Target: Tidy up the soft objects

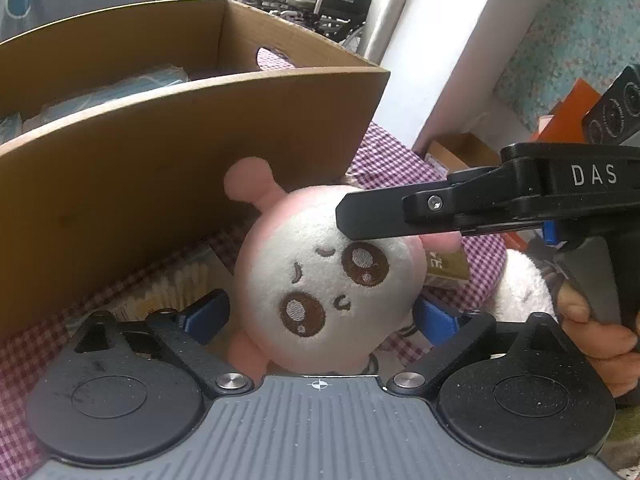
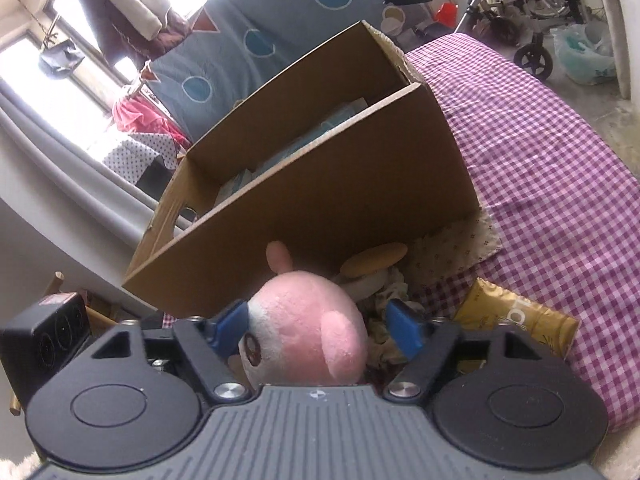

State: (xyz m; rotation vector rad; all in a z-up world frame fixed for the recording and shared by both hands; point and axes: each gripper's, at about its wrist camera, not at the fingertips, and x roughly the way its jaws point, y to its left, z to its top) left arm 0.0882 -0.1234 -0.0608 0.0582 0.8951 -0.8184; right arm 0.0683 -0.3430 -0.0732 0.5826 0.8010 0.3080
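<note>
On the checked cloth, in front of the box: one pink-and-white plush toy (image 1: 320,280) lies just beside the near wall of one cardboard box (image 1: 192,168).
Count of soft things: one plush toy with two pink ears in view; one white fluffy item (image 1: 520,284) to its right; a heap of crumpled cloth (image 2: 384,292) beyond it; one patterned cream cloth (image 2: 452,252) at the box's foot.
Count of other things: one gold packet (image 2: 516,320); one flat tan disc (image 2: 374,260); bluish packets inside the box.
Count of tools: two, the left gripper (image 1: 320,316) and the right gripper (image 2: 316,328), one hand (image 1: 596,336) showing on the right one's handle.
Toy's heading: face turned up and toward the left wrist camera; one ear points at the box wall; head round, no clear long axis.
Left gripper: blue pads spread wide either side of the head, not pressing on it.
Right gripper: left pad touches the toy's face, right pad stands apart from it; spread, not pinching.
Edges: the box wall rises close behind the toy; the box top is open.
Open room: bare purple checked tablecloth (image 2: 560,160) right of the box, running to the table's curved edge.
</note>
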